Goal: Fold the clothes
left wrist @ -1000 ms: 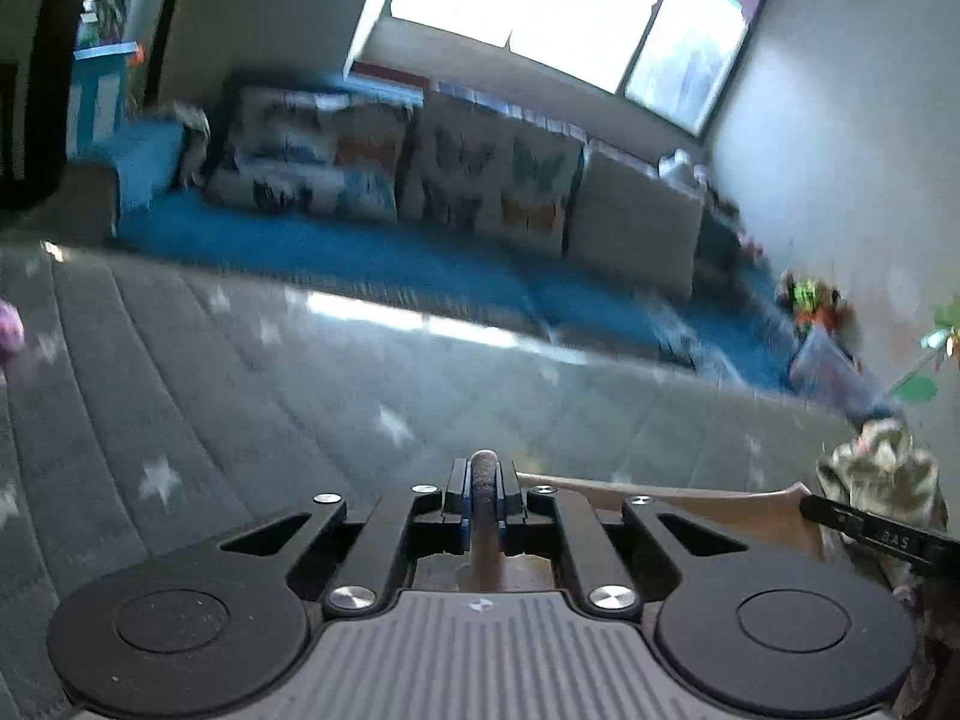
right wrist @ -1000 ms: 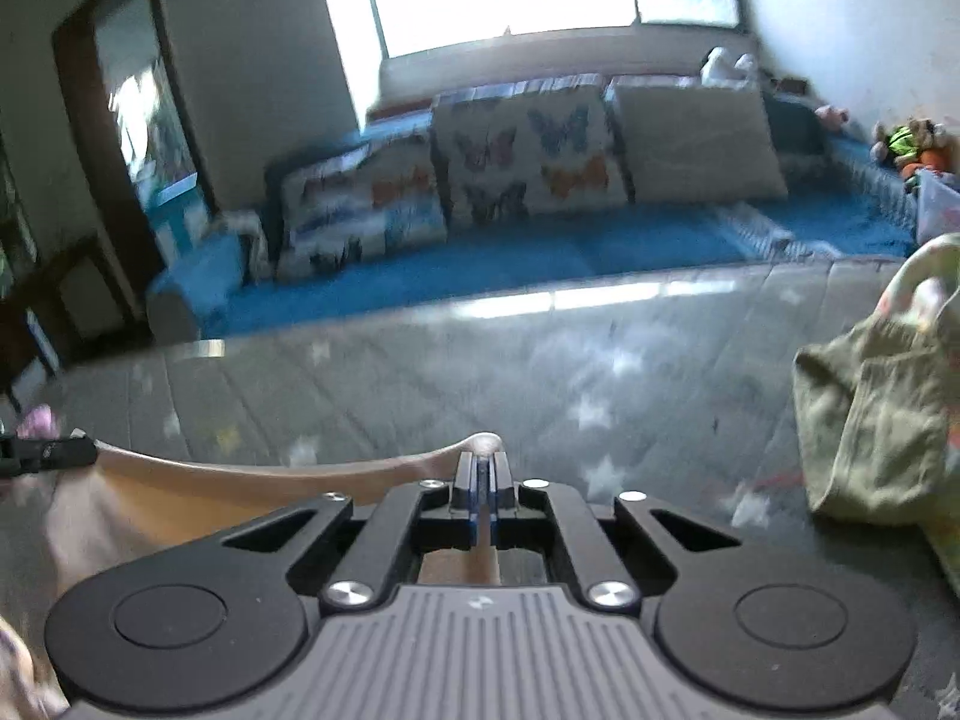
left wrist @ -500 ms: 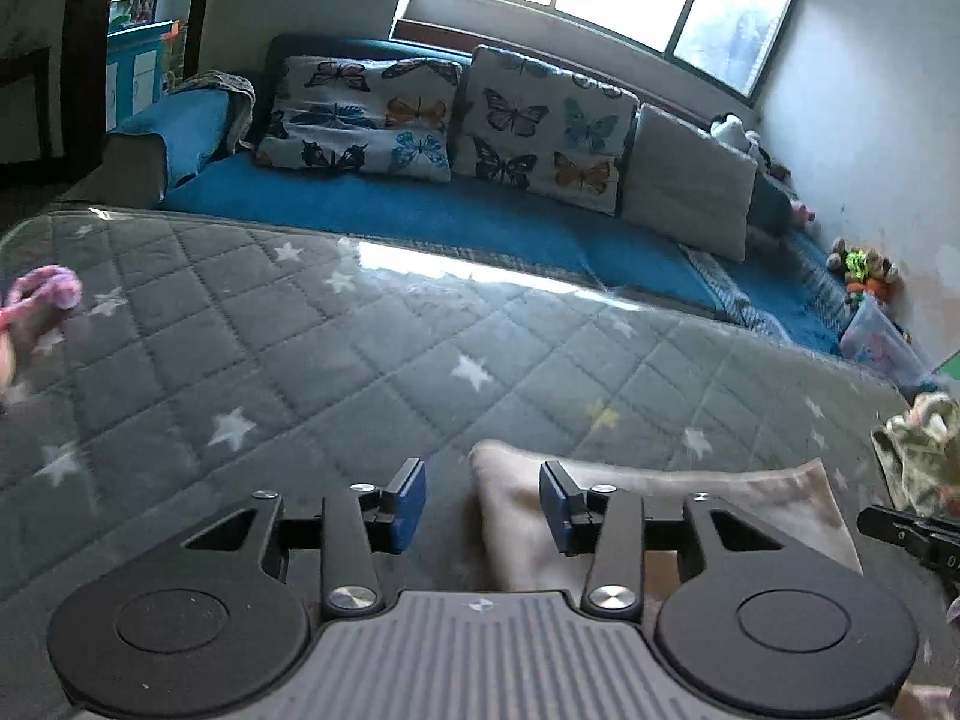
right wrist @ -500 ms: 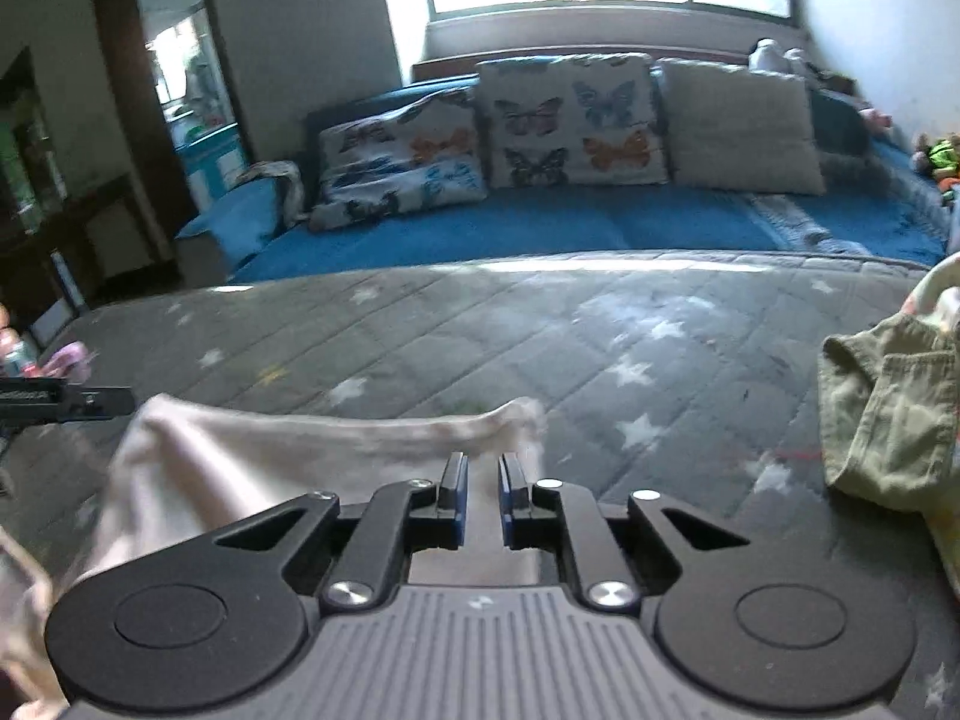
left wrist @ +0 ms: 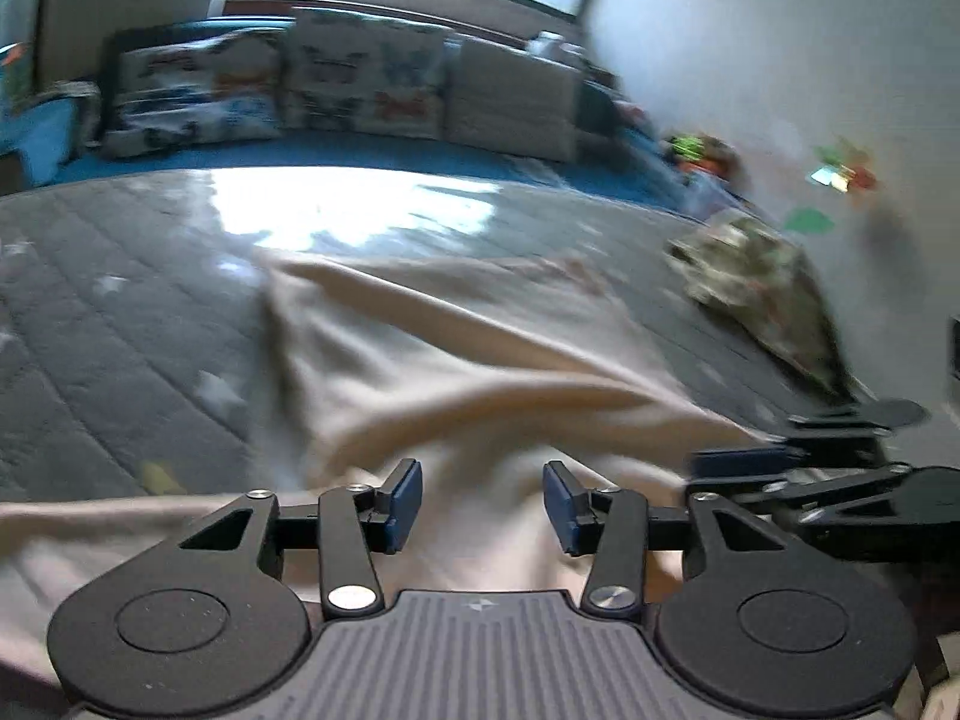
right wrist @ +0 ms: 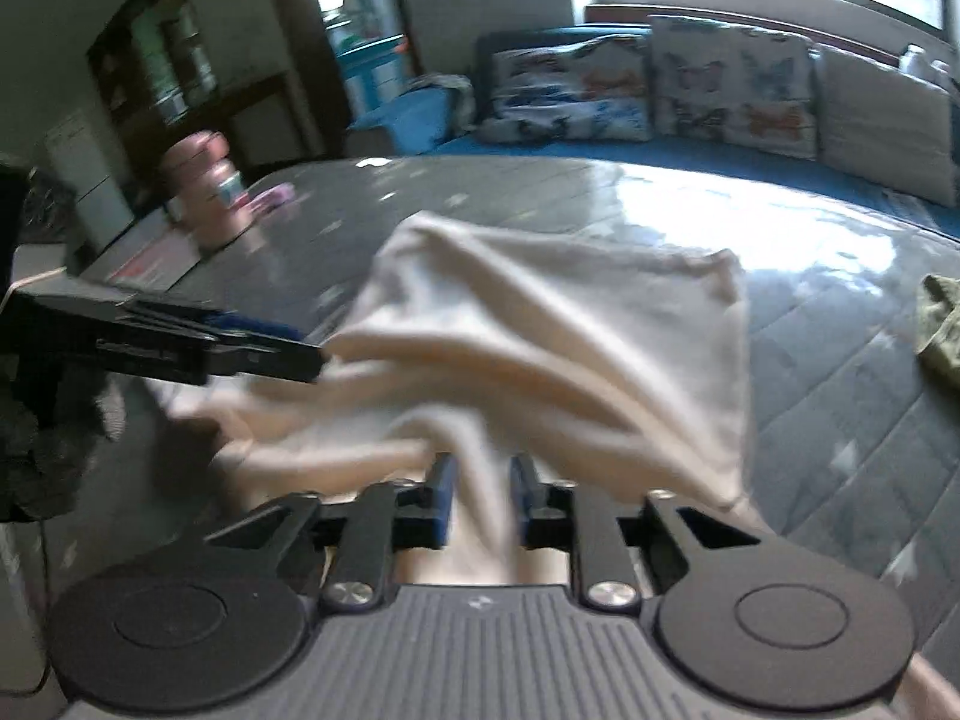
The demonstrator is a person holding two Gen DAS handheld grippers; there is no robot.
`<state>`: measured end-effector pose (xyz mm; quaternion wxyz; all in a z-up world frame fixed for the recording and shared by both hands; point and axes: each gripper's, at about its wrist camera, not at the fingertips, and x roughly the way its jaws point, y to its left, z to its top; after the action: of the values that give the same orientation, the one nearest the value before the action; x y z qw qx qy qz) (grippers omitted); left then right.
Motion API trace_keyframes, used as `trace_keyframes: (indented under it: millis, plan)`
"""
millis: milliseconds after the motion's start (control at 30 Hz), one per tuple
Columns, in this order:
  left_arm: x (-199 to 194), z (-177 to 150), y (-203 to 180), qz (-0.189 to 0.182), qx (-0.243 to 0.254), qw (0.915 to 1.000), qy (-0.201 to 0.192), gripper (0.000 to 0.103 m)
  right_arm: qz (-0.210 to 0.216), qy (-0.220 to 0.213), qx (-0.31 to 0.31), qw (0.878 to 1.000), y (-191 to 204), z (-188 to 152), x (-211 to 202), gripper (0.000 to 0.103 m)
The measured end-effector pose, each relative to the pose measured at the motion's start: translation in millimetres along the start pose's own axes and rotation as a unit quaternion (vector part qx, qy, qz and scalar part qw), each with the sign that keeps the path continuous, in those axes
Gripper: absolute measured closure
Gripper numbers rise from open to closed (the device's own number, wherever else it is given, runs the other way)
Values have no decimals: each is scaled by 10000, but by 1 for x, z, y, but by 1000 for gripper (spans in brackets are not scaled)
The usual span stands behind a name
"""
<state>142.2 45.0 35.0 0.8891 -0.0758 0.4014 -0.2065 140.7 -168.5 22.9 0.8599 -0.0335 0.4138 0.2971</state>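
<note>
Grey starry quilt (left wrist: pixel 120 324) on the bed, blue sofa (right wrist: pixel 600 147) past both jaws. Cream cloth (left wrist: pixel 456 372) sprawls ahead. Left gripper (left wrist: pixel 480 501) jaws just opened wide, empty; right gripper (right wrist: pixel 480 495) jaws just parted narrowly, cloth bunched loosely between.

A grey bed cover (left wrist: pixel 120 312) with white stars carries a cream cloth (left wrist: pixel 456 348) and, near it, green clothes (left wrist: pixel 756 282).

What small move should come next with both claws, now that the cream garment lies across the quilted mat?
Probably take a fresh grip on the near edge of the cream garment for the next fold. Both the left claw and the right claw have just been opening, and the cloth lies rumpled in ridges, loose between the right claw's pads.
</note>
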Motion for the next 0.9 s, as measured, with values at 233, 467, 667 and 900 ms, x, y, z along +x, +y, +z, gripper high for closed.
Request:
trace_keyframes:
  millis: [233, 467, 667, 900]
  plan:
    - [5, -25, -33, -302, 340, 9988, 194, 45, -182, 160, -405, 9989, 26, -28, 0, 79]
    - [24, -37, -50, -42, 784, 9962, 373, 49, -416, 110, -285, 9987, 24, -39, -1, 97]
    - [21, -46, -54, 157, 935, 9950, 320, 92, -554, -107, -367, 9977, 27, -42, -15, 101]
    - [-38, -64, -73, 84, 1224, 9922, -196, 94, -500, -366, -493, 9969, 38, -56, -57, 101]
